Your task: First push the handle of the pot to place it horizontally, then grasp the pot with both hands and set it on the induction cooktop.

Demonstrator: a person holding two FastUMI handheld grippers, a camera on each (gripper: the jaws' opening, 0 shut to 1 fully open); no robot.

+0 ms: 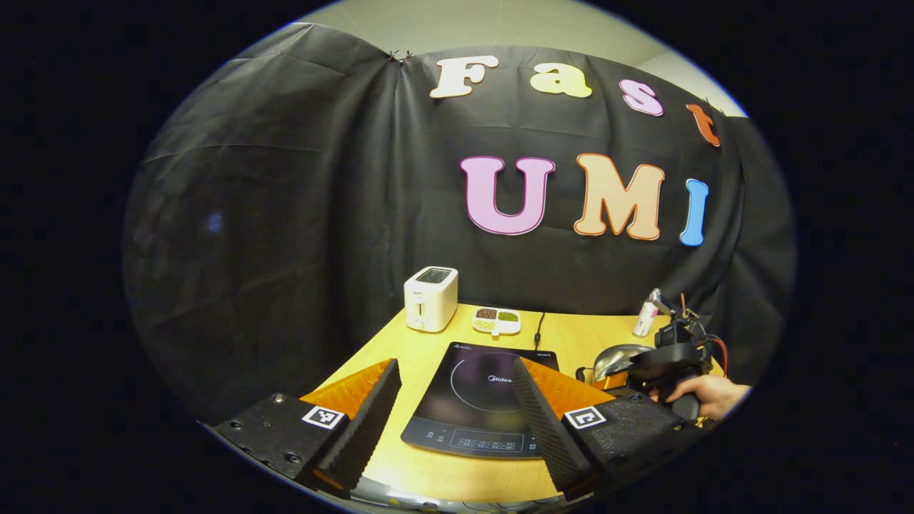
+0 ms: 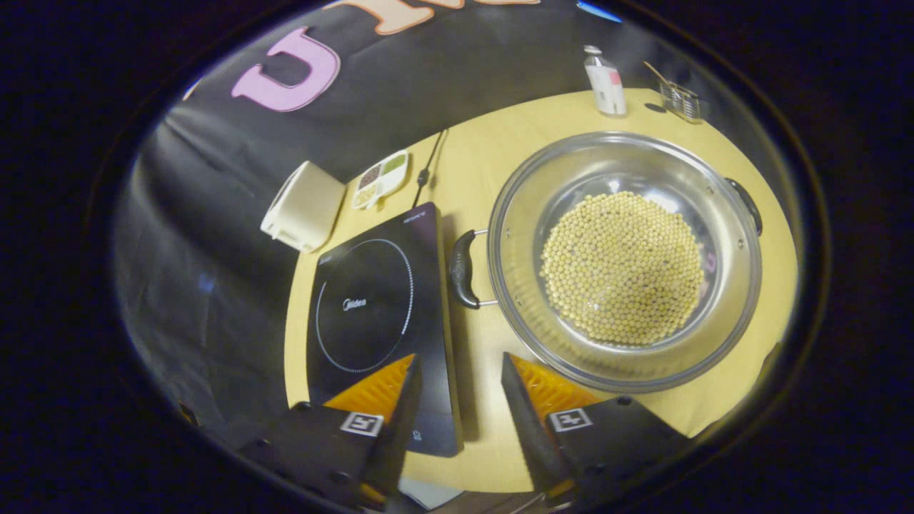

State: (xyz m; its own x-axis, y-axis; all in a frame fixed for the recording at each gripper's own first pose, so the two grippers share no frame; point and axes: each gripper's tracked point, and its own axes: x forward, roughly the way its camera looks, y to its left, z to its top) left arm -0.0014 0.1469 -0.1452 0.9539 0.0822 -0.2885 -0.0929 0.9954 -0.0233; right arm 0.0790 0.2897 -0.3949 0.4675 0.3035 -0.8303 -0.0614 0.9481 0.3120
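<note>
Ahead of the right gripper, the pot is shiny polished metal with 2 glossy dark handles. Left of it, the induction cooktop is smooth, glossy glass on a matt, wood-look table.

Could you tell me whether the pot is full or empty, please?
Partly full: the pot holds a layer of yellow beans covering its bottom.

I can read the brand "Midea" printed at the centre of the induction cooktop, inside its ring, and again in the right gripper view. Small print sits at its back corners, too small for me to read. Square coded markers sit on my left gripper and right gripper.
</note>
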